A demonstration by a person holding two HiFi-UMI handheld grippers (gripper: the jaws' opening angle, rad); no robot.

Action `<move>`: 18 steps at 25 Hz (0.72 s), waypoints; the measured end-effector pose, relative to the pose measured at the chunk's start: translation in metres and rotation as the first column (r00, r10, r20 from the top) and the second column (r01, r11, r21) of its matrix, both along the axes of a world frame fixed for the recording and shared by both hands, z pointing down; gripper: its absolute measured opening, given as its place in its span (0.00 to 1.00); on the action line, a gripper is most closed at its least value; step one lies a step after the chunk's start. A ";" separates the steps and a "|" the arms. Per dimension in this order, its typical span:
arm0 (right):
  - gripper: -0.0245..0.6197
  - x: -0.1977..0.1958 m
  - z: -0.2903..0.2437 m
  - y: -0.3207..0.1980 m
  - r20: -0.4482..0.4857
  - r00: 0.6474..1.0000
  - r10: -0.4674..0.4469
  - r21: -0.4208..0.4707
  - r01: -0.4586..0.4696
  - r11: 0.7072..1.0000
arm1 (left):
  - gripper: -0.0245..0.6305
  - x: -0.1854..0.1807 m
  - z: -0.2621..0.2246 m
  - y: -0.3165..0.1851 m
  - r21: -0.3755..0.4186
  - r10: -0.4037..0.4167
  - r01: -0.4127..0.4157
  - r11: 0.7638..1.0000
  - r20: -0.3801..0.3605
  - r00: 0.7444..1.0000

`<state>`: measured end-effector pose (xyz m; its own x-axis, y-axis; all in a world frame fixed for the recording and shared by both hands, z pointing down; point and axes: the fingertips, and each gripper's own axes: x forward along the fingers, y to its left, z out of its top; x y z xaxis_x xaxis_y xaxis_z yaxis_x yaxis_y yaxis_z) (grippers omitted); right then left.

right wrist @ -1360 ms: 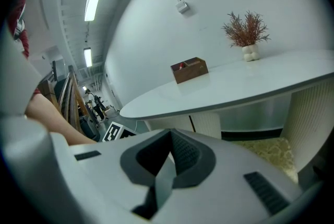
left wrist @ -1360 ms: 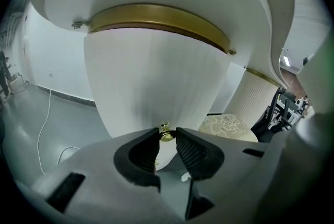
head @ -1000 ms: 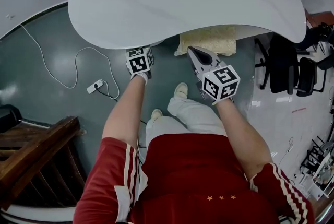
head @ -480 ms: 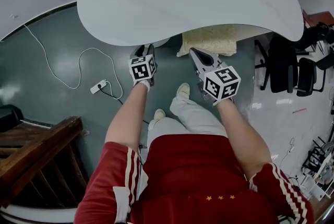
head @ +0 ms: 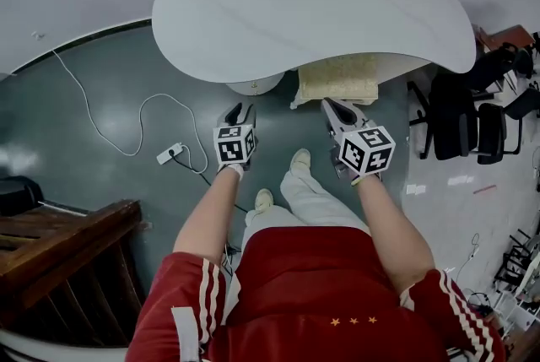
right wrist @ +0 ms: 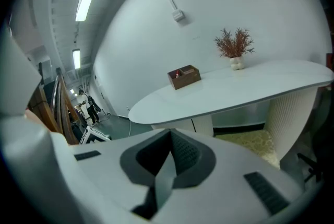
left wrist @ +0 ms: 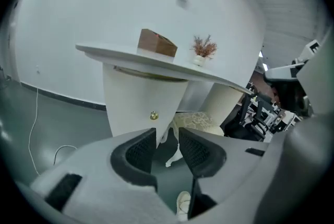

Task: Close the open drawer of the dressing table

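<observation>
Starting at the left gripper point(left wrist: 167, 140), we find its fingers point(left wrist: 140, 153) apart with only air and floor between them; they have just been opening. The right gripper point(right wrist: 168, 139) has its fingers point(right wrist: 188, 154) pressed together on nothing.

Ahead of the left fingers and well apart from them stands the drawer front point(left wrist: 133, 105). Its small brass knob point(left wrist: 153, 115) sits just above the gap between them, under the white table point(left wrist: 156, 63). We judge the front lies flush with the pedestal, so the closing push looks done, though a slim gap would not show from here.

What remains, as we read it, is to confirm the closure and back away cleanly. To do that well, we would leave the left fingers spread and retreat straight along the knob's line, so nothing hooks it and drags the drawer out. We would carry the right fingers high, off the patterned stool point(head: 337, 80) ahead of them. Out to the left of the left fingers a cable point(head: 126, 141) and power strip point(head: 171, 153) lie on the floor, so we mind our feet.
</observation>
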<state>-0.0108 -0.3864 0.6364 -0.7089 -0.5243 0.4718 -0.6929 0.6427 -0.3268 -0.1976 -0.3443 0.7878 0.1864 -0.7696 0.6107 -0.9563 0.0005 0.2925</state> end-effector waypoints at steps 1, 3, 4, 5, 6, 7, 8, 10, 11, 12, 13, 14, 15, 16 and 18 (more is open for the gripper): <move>0.04 -0.001 -0.006 0.005 0.002 1.000 0.000 0.004 0.000 1.000 | 0.25 0.003 -0.008 0.007 0.011 0.019 -0.019 1.000 0.005 1.000; 0.04 -0.001 -0.018 0.015 0.006 1.000 0.000 0.016 0.000 1.000 | 0.25 0.008 -0.026 0.021 0.038 0.045 -0.045 0.998 0.007 0.999; 0.04 -0.001 -0.024 0.020 0.006 1.000 -0.001 0.023 0.001 1.000 | 0.25 0.011 -0.037 0.027 0.054 0.055 -0.055 0.997 0.008 0.998; 0.04 -0.001 -0.031 0.025 0.005 1.000 -0.003 0.031 0.003 1.000 | 0.25 0.014 -0.047 0.033 0.070 0.063 -0.063 0.996 0.009 0.998; 0.04 -0.001 -0.037 0.030 0.002 1.000 -0.006 0.039 0.006 0.999 | 0.24 0.016 -0.058 0.039 0.085 0.069 -0.069 0.994 0.010 0.998; 0.04 0.000 -0.043 0.036 -0.004 1.000 -0.010 0.047 0.010 0.999 | 0.24 0.018 -0.069 0.045 0.100 0.072 -0.073 0.992 0.009 0.997; 0.04 0.001 -0.049 0.043 -0.009 1.000 -0.013 0.053 0.013 0.998 | 0.24 0.019 -0.080 0.053 0.115 0.075 -0.075 0.991 0.007 0.997; 0.04 0.002 -0.061 0.059 -0.016 1.000 -0.015 0.068 0.016 0.998 | 0.24 0.021 -0.103 0.069 0.145 0.082 -0.081 0.986 0.003 0.997; 0.04 0.003 -0.069 0.066 -0.015 1.000 -0.013 0.078 0.015 0.997 | 0.24 0.022 -0.114 0.077 0.159 0.088 -0.087 0.983 0.000 0.996; 0.04 0.004 -0.077 0.073 -0.013 1.000 -0.009 0.091 0.011 0.996 | 0.24 0.023 -0.125 0.084 0.172 0.096 -0.094 0.981 -0.007 0.995; 0.04 0.005 -0.086 0.079 -0.007 1.000 -0.004 0.105 0.004 0.994 | 0.24 0.023 -0.136 0.091 0.179 0.105 -0.100 0.979 -0.017 0.994; 0.04 0.005 -0.095 0.086 0.001 1.000 0.003 0.119 -0.003 0.993 | 0.24 0.022 -0.146 0.100 0.182 0.113 -0.106 0.977 -0.031 0.993; 0.04 0.004 -0.103 0.094 0.011 1.000 0.009 0.130 -0.010 0.991 | 0.24 0.021 -0.156 0.109 0.185 0.122 -0.112 0.976 -0.042 0.992; 0.04 0.004 -0.111 0.102 0.019 1.000 0.014 0.142 -0.016 0.990 | 0.24 0.019 -0.166 0.120 0.191 0.129 -0.118 0.974 -0.047 0.991; 0.04 0.006 -0.128 0.120 0.030 0.999 0.025 0.166 -0.030 0.986 | 0.24 0.014 -0.188 0.141 0.212 0.140 -0.129 0.969 -0.038 0.989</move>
